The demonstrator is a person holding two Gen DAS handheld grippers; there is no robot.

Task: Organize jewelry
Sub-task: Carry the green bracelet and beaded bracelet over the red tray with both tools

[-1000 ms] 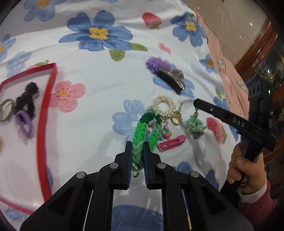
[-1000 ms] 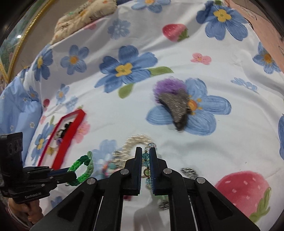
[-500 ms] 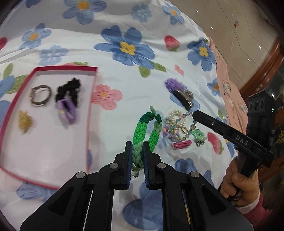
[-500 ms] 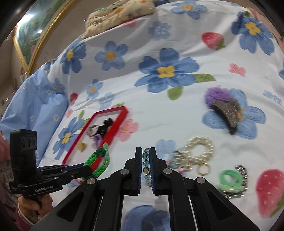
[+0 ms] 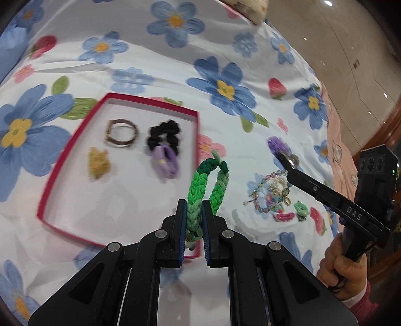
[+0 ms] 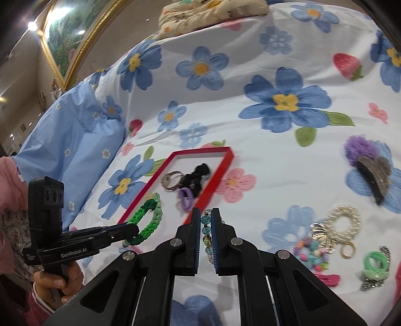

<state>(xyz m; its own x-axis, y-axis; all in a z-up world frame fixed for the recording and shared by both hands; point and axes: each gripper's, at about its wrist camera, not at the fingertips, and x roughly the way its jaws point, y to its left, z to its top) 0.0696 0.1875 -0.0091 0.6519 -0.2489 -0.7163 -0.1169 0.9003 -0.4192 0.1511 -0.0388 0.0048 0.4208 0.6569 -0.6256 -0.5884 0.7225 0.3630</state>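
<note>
My left gripper (image 5: 193, 204) is shut on a green braided bracelet (image 5: 208, 181) and holds it up above the near right corner of a red-rimmed box (image 5: 62, 160). The box holds a metal ring (image 5: 121, 133), a black scrunchie (image 5: 164, 135), a purple hair tie (image 5: 165, 161) and a yellow piece (image 5: 99, 163). My right gripper (image 6: 206, 215) is shut on a beaded bracelet (image 6: 206, 233), lifted off the cloth; it also shows hanging in the left wrist view (image 5: 265, 190). The left gripper with the green bracelet (image 6: 147, 220) shows in the right wrist view.
On the floral cloth (image 6: 250, 125) lie a pearl ring (image 6: 343, 223), coloured beads (image 6: 310, 253), a green hair tie (image 6: 374, 263), a pink clip (image 6: 328, 278) and a dark claw clip with purple fluff (image 6: 371, 173). A patterned cushion (image 6: 213, 12) lies at the far edge.
Both grippers have risen and drawn back from the jewelry pile. The left has swung left with the green bracelet, so the whole red box has come into view.
</note>
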